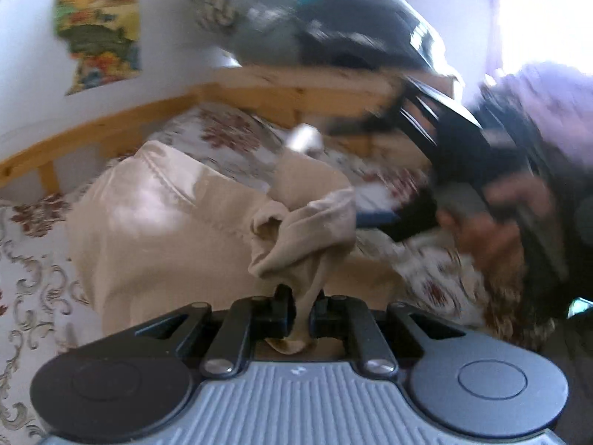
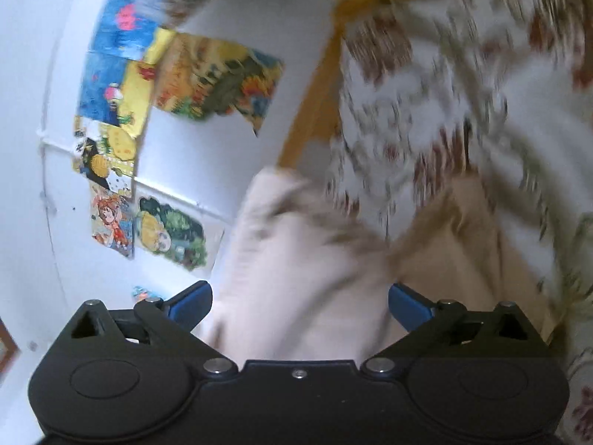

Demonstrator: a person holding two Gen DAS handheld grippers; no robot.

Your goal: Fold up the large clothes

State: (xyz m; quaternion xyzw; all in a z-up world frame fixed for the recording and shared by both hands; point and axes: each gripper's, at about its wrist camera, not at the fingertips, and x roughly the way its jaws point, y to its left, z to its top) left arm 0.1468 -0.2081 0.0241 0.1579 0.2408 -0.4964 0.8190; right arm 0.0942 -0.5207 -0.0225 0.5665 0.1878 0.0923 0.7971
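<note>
A large beige garment (image 1: pixel 163 222) lies on a bed with a floral cover (image 1: pixel 33 270). My left gripper (image 1: pixel 302 315) is shut on a bunched fold of the beige garment and holds it just above the bed. In the left wrist view the right gripper's black body (image 1: pixel 459 155) and the hand holding it appear blurred at the right. In the right wrist view my right gripper (image 2: pixel 300 298) is open, its blue-tipped fingers (image 2: pixel 407 306) wide apart over the beige garment (image 2: pixel 304 267), holding nothing. That view is blurred.
A wooden bed frame (image 1: pixel 111 126) runs along a white wall with colourful posters (image 2: pixel 111 85). The floral cover (image 2: pixel 463 92) fills the right of the right wrist view. A blurred dark and teal shape (image 1: pixel 318 18) hangs at the top of the left wrist view.
</note>
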